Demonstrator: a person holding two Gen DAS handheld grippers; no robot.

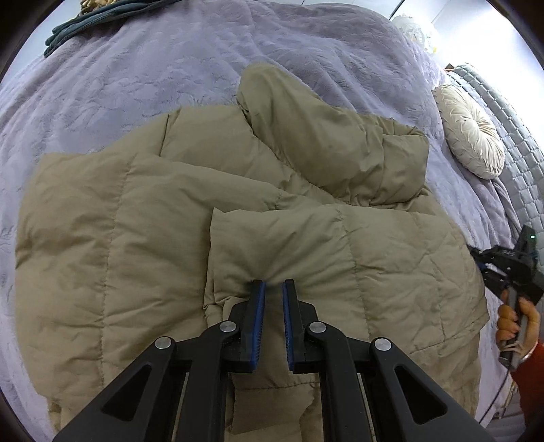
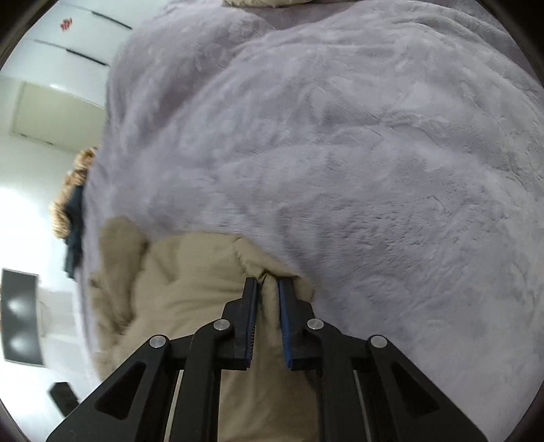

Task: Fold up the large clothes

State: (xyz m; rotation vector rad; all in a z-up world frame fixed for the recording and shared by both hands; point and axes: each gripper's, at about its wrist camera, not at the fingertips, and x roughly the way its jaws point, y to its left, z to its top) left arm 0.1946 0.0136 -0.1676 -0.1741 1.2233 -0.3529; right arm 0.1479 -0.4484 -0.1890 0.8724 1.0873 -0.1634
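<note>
Both tongs are black with blue pads. Left tongs [image 1: 273,282] point steeply down at a tan puffer coat [image 1: 163,217], jaws drawn in as far as they go and pinching a fold of its cloth between the pads. Right tongs [image 2: 267,280] also point down, jaws nearly closed on a bunched edge of the same coat [image 2: 183,272], with tan cloth pressed between the blue pads; this view is blurred.

Largest in sight is the bed, covered by a plush lilac blanket [image 1: 170,68] that fills most of both views. On it lies the coat, quilted and spread wide across the middle of the bed, its near panel folded over the rest and a puffy sleeve or hood heaped up at the far side. Along the right edge of the left view runs a grey quilted headboard [image 1: 510,129], and a round cream cushion [image 1: 472,132] lies on the blanket just beside it. Dark teal cloth [image 1: 78,27] lies crumpled at the far left corner of the bed, well apart from the coat. Smallest, at the right edge of the left view, a hand [image 1: 513,319] holds the handle of the right tongs beside the coat's edge
</note>
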